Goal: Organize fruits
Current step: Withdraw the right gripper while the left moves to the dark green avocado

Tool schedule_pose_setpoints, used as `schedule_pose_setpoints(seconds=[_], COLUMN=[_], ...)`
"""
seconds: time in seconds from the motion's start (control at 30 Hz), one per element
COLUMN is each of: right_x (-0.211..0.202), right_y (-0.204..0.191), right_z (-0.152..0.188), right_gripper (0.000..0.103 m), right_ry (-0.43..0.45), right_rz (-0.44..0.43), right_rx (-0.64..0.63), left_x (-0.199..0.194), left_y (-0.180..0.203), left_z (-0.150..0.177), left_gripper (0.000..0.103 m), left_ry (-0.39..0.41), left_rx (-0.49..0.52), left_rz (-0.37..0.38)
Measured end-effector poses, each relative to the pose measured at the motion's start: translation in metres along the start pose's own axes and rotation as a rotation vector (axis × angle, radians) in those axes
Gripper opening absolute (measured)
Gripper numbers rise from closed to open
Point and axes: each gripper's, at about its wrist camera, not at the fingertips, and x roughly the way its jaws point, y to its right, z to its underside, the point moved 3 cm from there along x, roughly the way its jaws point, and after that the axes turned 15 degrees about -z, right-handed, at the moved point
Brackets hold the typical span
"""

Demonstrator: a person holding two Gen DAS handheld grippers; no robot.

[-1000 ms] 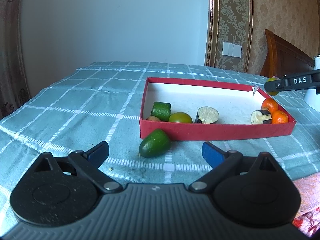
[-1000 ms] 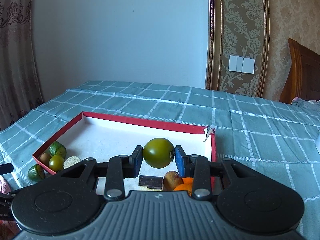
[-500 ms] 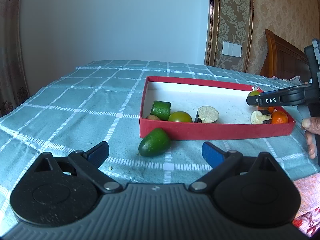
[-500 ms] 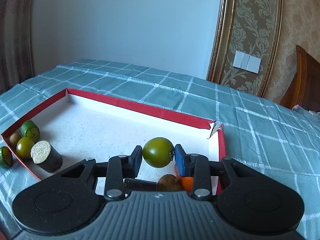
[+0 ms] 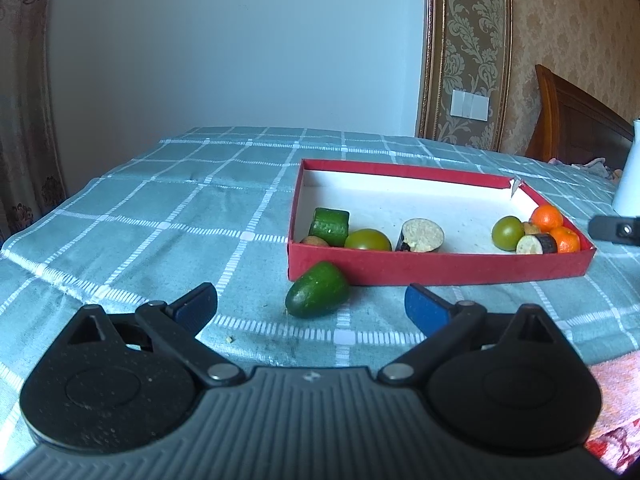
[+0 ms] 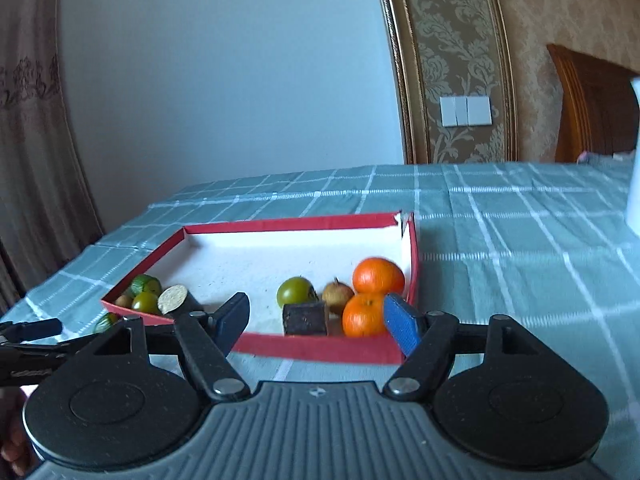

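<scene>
**Avocado next, with the left side**

Fruit is nearly all inside the red box (image 5: 436,270): a green tomato (image 6: 295,291) lies free on the white floor near the two oranges (image 6: 378,275), a small brown fruit (image 6: 337,294) and a dark eggplant chunk (image 6: 305,318) at the right end. At the other end I see a cucumber piece (image 5: 330,226), another green tomato (image 5: 367,240) and a cut eggplant piece (image 5: 421,235).

Both sets of jaws stand wide apart and hold nothing. My right gripper (image 6: 316,322) sits low at the near wall of the box, with blur in its view.

One piece is outside: the avocado (image 5: 317,289) lies on the table (image 5: 160,216), touching or nearly touching the box's front wall near its left corner. My left gripper (image 5: 310,306) faces it, roughly centred between the fingers.

I judge the step in hand is picking that avocado up. I would go in low and straight, span it across its narrower width, and close gently since the rounded skin could squirt out sideways. The box wall just behind it leaves little room, so I'd keep the fingertips short of the cardboard, then lift well clear of the rim before carrying it over and setting it down on bare floor beside the green pieces.
</scene>
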Motion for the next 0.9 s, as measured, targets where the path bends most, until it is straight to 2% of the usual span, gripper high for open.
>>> schedule_pose_setpoints(seconds=[0.1, 0.17, 0.23, 0.3, 0.5, 0.57, 0.63, 0.77, 0.9], right_x=[-0.015, -0.017, -0.016, -0.019, -0.018, -0.019, -0.019, -0.02, -0.019], right_y=[0.012, 0.017, 0.024, 0.027, 0.032, 0.033, 0.033, 0.033, 0.034], right_z=[0.023, 0.037, 0.041, 0.041, 0.043, 0.044, 0.044, 0.044, 0.044], right_gripper=[0.074, 0.074, 0.075, 0.075, 0.075, 0.075, 0.075, 0.075, 0.075], right_ry=[0.01, 0.015, 0.007, 0.04, 0.035, 0.035, 0.036, 0.035, 0.035], right_rz=[-0.048, -0.052, -0.061, -0.07, -0.09, -0.088, -0.091, -0.094, -0.093], right_rx=[0.126, 0.165, 0.231, 0.246, 0.271, 0.276, 0.281, 0.288, 0.292], left_x=[-0.002, -0.002, -0.002, 0.0, 0.016, 0.021, 0.027, 0.036, 0.033], left_y=[0.004, 0.007, 0.01, 0.011, 0.012, 0.012, 0.013, 0.012, 0.016], left_z=[-0.001, -0.001, -0.003, -0.006, -0.014, -0.014, -0.013, -0.008, -0.008], left_gripper=[0.099, 0.099, 0.091, 0.087, 0.086, 0.081, 0.068, 0.055, 0.039], left_ry=[0.008, 0.014, 0.022, 0.009, -0.037, -0.054, -0.08, -0.129, -0.119], left_rx=[0.02, 0.05, 0.076, 0.083, 0.078, 0.075, 0.073, 0.069, 0.081], left_rz=[-0.013, -0.03, -0.043, -0.042, -0.057, -0.056, -0.058, -0.038, -0.017])
